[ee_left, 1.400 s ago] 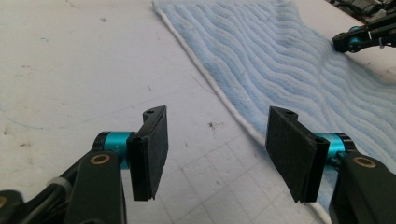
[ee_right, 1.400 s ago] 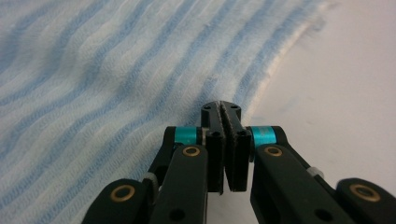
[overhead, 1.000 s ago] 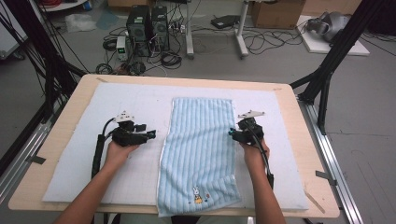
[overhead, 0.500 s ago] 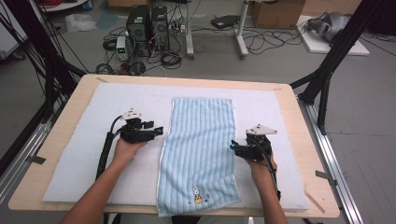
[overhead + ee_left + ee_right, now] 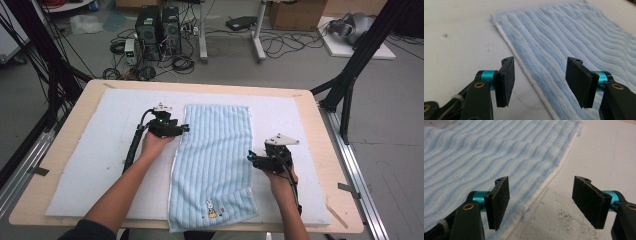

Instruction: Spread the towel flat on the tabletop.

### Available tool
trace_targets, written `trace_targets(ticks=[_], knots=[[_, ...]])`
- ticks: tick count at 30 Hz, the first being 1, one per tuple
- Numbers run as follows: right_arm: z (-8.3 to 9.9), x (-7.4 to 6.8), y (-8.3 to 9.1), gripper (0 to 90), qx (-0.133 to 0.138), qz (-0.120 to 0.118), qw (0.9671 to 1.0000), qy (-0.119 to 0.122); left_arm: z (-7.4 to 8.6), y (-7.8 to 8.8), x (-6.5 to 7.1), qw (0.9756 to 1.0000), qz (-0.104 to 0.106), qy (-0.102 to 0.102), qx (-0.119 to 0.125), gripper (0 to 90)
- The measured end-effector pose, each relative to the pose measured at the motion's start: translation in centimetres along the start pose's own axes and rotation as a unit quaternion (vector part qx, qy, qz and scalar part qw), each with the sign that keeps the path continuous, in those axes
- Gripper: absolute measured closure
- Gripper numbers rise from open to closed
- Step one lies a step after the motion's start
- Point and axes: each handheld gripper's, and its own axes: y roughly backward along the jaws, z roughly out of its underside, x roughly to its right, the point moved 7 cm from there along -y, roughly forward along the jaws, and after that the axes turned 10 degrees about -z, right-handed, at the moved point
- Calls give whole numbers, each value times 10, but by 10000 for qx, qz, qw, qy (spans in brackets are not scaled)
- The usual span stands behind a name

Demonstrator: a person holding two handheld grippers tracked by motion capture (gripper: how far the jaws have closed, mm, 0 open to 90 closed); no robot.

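A light blue striped towel [image 5: 215, 160] lies flat down the middle of the white foam mat [image 5: 100, 150], with a small rabbit embroidered near its front end. My left gripper [image 5: 184, 129] is at the towel's left edge, toward the far end. It is open, and the white-hemmed edge [image 5: 529, 75] runs on the mat below the gap between its jaws [image 5: 539, 82]. My right gripper [image 5: 250, 159] sits at the towel's right edge, about halfway along. Its jaws have just been opening and stand open [image 5: 544, 202] over that edge [image 5: 541, 187], with nothing pressed between them.
The mat covers most of a wooden tabletop [image 5: 330, 150]. Black frame legs [image 5: 350, 75] and metal rails [image 5: 360, 175] flank the table. Computer towers [image 5: 157, 25] and cables lie on the floor beyond its far edge. Bare mat stretches left and right of the towel.
My left gripper moved right and slightly away, up to the towel's left edge. My right gripper slid along the right edge toward the person, then stayed still.
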Motion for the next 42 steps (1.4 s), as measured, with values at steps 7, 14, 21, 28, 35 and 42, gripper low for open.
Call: trace_targets(ticks=[7,14,21,28,35,42], knots=[[2,1,-1,297,-30,-19,10000,22,-4,-29,1,9969,-522,-472,-340,467],[5,0,-2,297,-70,-62,10000,7,-6,-36,4,9926,-746,-946,-159,852],[5,-6,-6,296,-83,-118,9999,87,-18,-47,-18,9925,-1078,-561,-166,861],[2,-14,-16,349,-62,-336,9994,8,-23,-48,-47,9937,-1067,354,-4,654],[-6,-17,-30,502,12,-508,9987,28,-25,-30,-48,9959,-625,652,47,441],[-26,-1,-39,538,222,-381,9987,-248,-13,-13,-36,9984,-407,395,1,436]])
